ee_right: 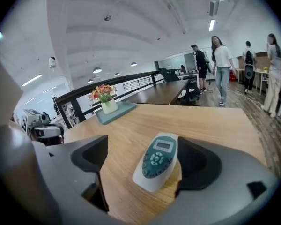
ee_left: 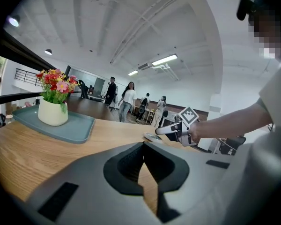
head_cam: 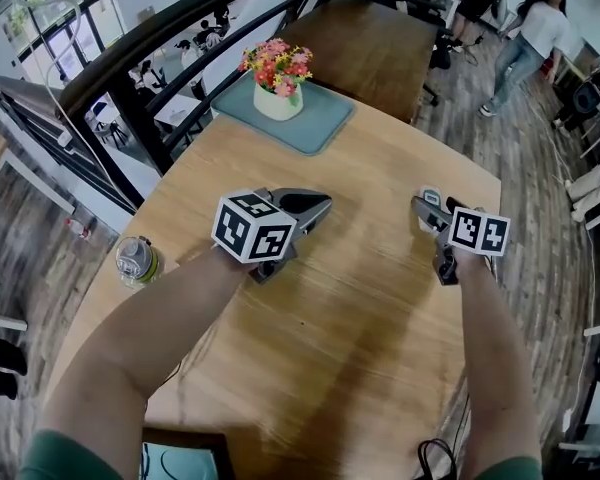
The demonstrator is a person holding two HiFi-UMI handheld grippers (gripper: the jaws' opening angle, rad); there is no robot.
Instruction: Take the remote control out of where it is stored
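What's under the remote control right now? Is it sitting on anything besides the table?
The remote control lies face up on the bare wooden table, between the open jaws of the right gripper. Nothing else shows around its edges. Its own body covers the patch directly beneath it.

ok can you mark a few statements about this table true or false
1. The remote control lies on the table between the open jaws of the right tool. True.
2. The left tool holds the remote control. False: its jaws are together with nothing between them.
3. The flower pot stands upright on the tray. True.
4. The remote control lies on the tray. False: it lies on bare wood, well apart from the tray.
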